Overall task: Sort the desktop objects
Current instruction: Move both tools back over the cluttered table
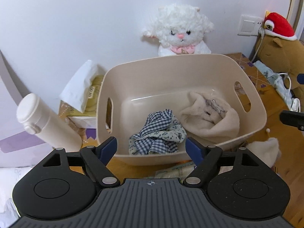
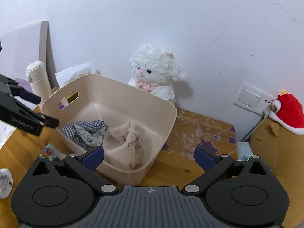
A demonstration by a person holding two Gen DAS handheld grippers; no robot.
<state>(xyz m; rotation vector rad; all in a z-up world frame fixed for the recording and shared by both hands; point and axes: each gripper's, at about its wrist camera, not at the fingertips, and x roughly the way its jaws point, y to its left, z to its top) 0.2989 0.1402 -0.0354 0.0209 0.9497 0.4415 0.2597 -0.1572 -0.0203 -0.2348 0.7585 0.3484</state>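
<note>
White wall behind, wooden surface (image 2: pixel 22 148) below. Left tongs (image 1: pixel 152 146) and right tongs (image 2: pixel 149 156) both wide, nothing between them. Beige bin (image 1: pixel 190 64) sits just ahead of both, holding two items: one checked cloth (image 1: pixel 157 133), one cream fleece (image 1: pixel 212 117). One fleece piece (image 1: pixel 266 152) remains outside, right of left tongs, likely next.
</note>
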